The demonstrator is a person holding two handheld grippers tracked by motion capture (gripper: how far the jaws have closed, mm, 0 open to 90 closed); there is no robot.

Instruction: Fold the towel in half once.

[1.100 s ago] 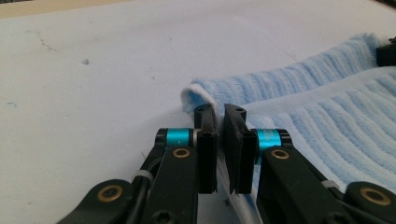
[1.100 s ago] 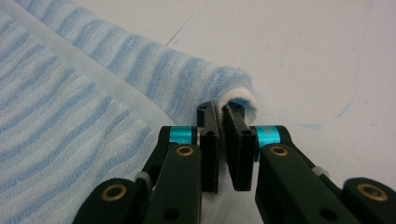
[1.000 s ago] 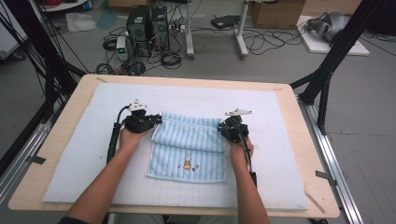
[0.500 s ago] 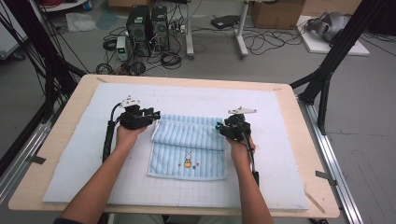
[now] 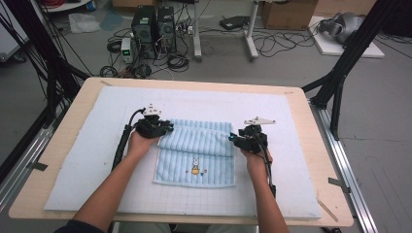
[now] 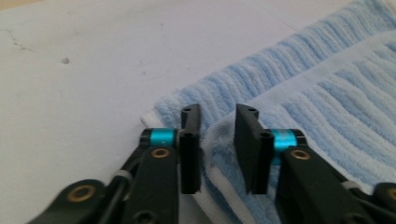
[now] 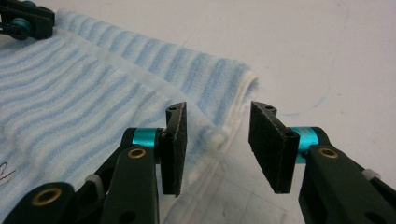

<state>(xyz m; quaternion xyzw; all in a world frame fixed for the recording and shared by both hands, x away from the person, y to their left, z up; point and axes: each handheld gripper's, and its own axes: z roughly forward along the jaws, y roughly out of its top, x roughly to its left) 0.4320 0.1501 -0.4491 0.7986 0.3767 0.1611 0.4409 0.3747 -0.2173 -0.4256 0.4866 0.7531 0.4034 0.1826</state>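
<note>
Forearms come in from the near edge of the high view, each hand carrying a gripper, and between them lies a light blue striped towel (image 5: pixel 197 153) with a small embroidered figure near its near hem. We judge the work to be folding this towel. Its far edge is already turned over toward us in a soft doubled band across the top, so one fold looks begun; the near part lies flat in a single layer, and further folds seem left to do.

Our left gripper (image 5: pixel 165 129) sits at the towel's far left corner. In its own view the jaws have just been closing; they stand slightly apart with a ridge of the folded cloth between them, and the pads do not visibly press it. Our right gripper (image 5: pixel 234 138) sits at the far right corner. Its jaws have just been opening and are spread, with the towel's folded end lying beyond and between them, untouched.

Under the towel we see a pale mat (image 5: pixel 87 165) printed with a faint grid, covering most of a light wooden tabletop (image 5: pixel 311 145). Beyond the tabletop's far edge the grey floor holds computer towers (image 5: pixel 153 24), tangled cables (image 5: pixel 272 43), cardboard boxes and black frame legs (image 5: pixel 350 53).
</note>
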